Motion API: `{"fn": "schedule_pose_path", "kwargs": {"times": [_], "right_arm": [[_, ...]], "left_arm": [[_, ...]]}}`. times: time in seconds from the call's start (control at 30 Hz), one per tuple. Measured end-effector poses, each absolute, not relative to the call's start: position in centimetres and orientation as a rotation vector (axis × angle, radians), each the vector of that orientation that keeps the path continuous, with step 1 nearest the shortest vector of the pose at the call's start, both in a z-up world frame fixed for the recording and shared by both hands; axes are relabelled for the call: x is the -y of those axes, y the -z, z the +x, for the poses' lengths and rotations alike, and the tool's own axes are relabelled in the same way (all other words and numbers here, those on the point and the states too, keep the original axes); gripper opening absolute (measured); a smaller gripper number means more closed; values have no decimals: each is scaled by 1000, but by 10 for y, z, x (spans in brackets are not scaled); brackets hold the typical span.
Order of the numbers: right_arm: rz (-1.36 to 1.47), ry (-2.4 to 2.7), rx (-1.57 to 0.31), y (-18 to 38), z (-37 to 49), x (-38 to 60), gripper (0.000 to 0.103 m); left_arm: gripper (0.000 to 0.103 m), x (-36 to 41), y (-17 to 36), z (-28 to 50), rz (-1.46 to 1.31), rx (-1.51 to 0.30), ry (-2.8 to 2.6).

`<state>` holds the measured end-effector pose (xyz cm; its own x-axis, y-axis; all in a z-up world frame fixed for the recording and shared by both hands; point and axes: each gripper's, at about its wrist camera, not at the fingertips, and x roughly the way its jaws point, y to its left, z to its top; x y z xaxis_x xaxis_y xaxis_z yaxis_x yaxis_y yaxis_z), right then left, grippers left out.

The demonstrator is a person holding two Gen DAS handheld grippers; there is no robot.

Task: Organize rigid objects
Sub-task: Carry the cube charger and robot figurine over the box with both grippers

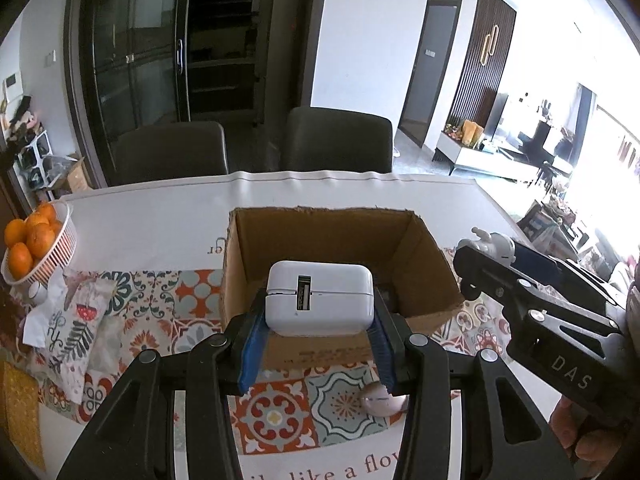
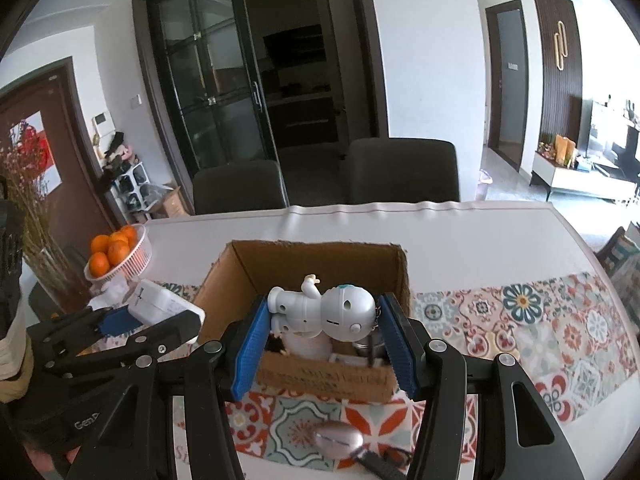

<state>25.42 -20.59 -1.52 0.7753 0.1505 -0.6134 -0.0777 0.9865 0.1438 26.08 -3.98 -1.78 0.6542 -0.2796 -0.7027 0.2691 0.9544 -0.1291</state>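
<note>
Nearest the left gripper [image 1: 320,312], its blue ribbed pads [image 1: 252,354] pinch a white rounded-square plastic charger block [image 1: 320,298] from both sides, the block's USB slot facing the camera. Below and behind those fingers, on the patterned tile-print tablecloth [image 1: 276,412], lies a shiny metal spoon bowl [image 1: 380,398]. Just beyond the held block stands an open brown cardboard box [image 1: 424,264], its near wall partly hidden by the block. To the right of this claw, the right gripper [image 1: 480,256] reaches in at about the same height, carrying a small white toy.

In the right wrist view, that gripper's blue pads [image 2: 250,354] press on a white plastic toy robot figure [image 2: 320,312] lying sideways, feet against the left pad and round head toward the right pad. The figure hangs over the box's near edge, and inside the box below it sit a few small items too dark to tell apart. Left of this claw the left gripper holds the white block beside the box.

Farther left, a white slatted basket [image 1: 60,248] holds oranges [image 1: 30,240]. Beyond the table's far edge stand two dark chairs [image 1: 336,140].
</note>
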Motion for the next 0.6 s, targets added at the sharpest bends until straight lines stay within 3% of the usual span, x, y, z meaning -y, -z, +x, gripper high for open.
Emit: {"fn": "schedule_pose_path", "kwargs": {"times": [0.6], "right_arm": [[46,-142,-768,21,318,197,56]], "left_arm": [[45,49,30,326,57,-891,288]]}}
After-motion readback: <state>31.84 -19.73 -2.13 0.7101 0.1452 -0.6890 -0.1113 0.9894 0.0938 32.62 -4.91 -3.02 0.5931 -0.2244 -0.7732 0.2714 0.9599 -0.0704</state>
